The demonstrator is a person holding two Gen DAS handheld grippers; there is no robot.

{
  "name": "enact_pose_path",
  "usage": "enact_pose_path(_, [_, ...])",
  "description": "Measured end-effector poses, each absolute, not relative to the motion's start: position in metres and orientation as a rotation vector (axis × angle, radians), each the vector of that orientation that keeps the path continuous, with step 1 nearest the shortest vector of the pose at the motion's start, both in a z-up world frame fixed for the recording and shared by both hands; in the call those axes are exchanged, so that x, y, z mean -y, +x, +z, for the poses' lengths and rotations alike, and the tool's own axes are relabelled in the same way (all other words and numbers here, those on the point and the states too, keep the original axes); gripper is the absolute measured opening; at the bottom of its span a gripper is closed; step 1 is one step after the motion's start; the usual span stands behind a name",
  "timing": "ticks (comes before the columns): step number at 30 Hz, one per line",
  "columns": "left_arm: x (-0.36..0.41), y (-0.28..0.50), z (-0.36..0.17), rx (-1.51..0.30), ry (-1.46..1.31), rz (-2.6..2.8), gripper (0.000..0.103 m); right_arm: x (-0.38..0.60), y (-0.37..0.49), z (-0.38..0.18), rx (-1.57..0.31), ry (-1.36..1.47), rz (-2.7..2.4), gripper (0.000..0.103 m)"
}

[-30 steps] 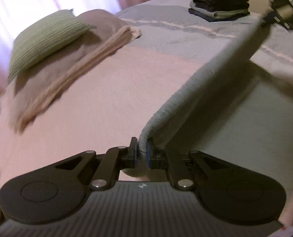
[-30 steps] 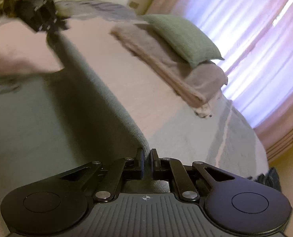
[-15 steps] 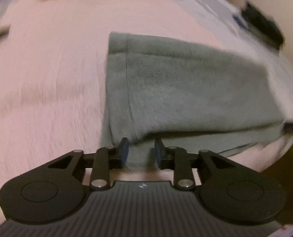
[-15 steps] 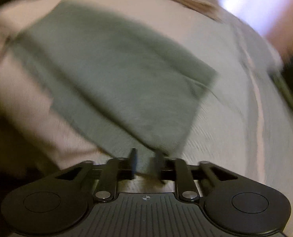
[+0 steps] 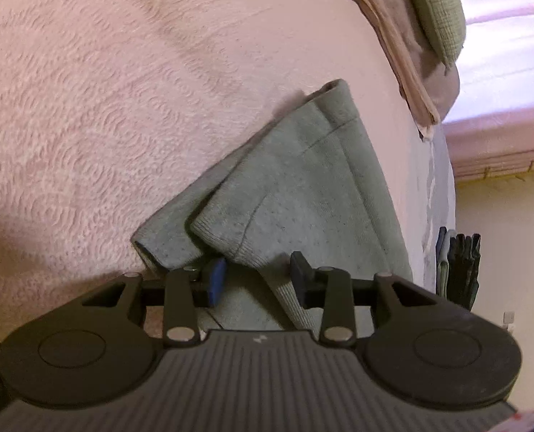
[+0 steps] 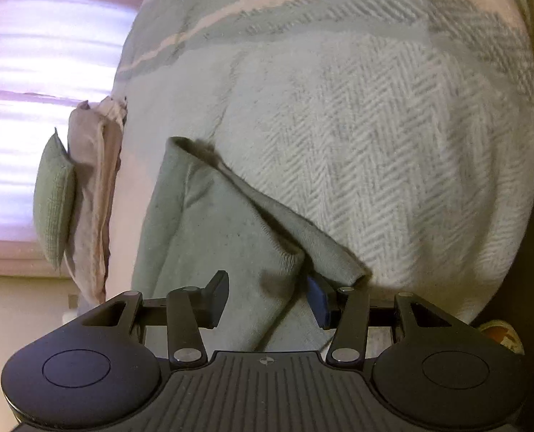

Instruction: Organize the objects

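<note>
Because the grey-green garment (image 5: pixel 303 194) now lies folded and flat on the bed (image 5: pixel 105 108), neither tool needs a firm hold on it, and both are letting go: the left hand-held gripper (image 5: pixel 258 279) has its jaws opening, a ribbed corner of the cloth lying loose between them with the blue pad (image 5: pixel 216 275) clear of the fabric, and the right hand-held gripper (image 6: pixel 270 295) is likewise opening, a fold of the same garment (image 6: pixel 202 237) drooping between its fingers without being pinched. In the left wrist view the garment runs from the lower centre toward the upper right of the frame, a doubled edge showing at the lower left where one layer sits on another, which suggests it was laid over itself to halve it. In the right wrist view it sits lower left of centre, on the herringbone blanket (image 6: pixel 375 144). Each tool is at its own end, probably so the fold settles square. A green pillow (image 5: pixel 436 10) on a brown folded blanket (image 5: pixel 411 57) fills the upper right of the left view, and a stack of folded dark clothes (image 5: pixel 461 266) at the right edge is likely where this piece belongs once folded.
</note>
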State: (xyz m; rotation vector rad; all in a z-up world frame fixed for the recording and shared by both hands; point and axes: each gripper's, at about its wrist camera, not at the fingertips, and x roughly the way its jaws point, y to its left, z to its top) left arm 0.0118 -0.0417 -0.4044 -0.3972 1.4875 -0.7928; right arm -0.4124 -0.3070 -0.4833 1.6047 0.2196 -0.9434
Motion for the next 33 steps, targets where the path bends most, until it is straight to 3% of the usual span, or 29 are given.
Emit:
enact_pose_path(1, [0.044, 0.012, -0.407, -1.485, -0.390, -0.794, 0.032, 0.307, -0.412, -0.482, -0.230, 1.595, -0.948, 0.033])
enact_pose_path(2, [0.045, 0.012, -0.408, -1.483, -0.384, -0.795, 0.029, 0.307, -0.411, -0.482, -0.240, 1.591, -0.955, 0.013])
enact_pose_path(3, [0.045, 0.012, -0.407, -1.479, -0.375, -0.794, 0.023, 0.306, -0.411, -0.481, -0.253, 1.594, -0.970, 0.003])
enact_pose_path(4, [0.046, 0.011, -0.404, -1.464, -0.360, -0.797, 0.009, 0.306, -0.412, -0.478, -0.254, 1.590, -0.972, 0.003])
enact_pose_path(5, [0.045, 0.011, -0.401, -1.445, -0.345, -0.814, 0.003, 0.308, -0.414, -0.473, -0.249, 1.570, -0.968, 0.002])
enact_pose_path(9, [0.044, -0.001, -0.369, -1.287, -0.211, -0.964, 0.003, 0.301, -0.420, -0.439, -0.217, 1.446, -0.926, 0.002])
enact_pose_path(14, [0.038, -0.012, -0.376, -1.291, -0.081, -0.979, 0.004, 0.291, -0.424, -0.455, -0.343, 1.423, -0.940, 0.002])
enact_pose_path(21, [0.031, -0.019, -0.376, -1.258, -0.084, -0.983, 0.004, 0.277, -0.430, -0.449, -0.334, 1.402, -0.948, 0.002])
enact_pose_path(25, [0.044, -0.020, -0.387, -1.281, 0.023, -0.959, 0.007, 0.280, -0.423, -0.462, -0.431, 1.415, -0.980, 0.002])
enact_pose_path(26, [0.049, -0.021, -0.386, -1.279, 0.060, -0.953, 0.009, 0.284, -0.420, -0.460, -0.466, 1.409, -0.976, 0.004])
enact_pose_path(28, [0.051, -0.022, -0.375, -1.264, 0.108, -0.962, 0.014, 0.290, -0.416, -0.446, -0.549, 1.356, -0.982, 0.018])
enact_pose_path(29, [0.049, -0.021, -0.368, -1.259, 0.138, -0.962, 0.019, 0.291, -0.414, -0.433, -0.602, 1.289, -1.020, 0.034])
enact_pose_path(30, [0.044, -0.019, -0.363, -1.258, 0.169, -0.955, 0.019, 0.291, -0.414, -0.422, -0.646, 1.216, -1.062, 0.043])
enact_pose_path(33, [0.032, -0.004, -0.340, -1.198, 0.267, -0.868, 0.019, 0.294, -0.402, -0.382, -0.728, 0.877, -1.182, 0.044])
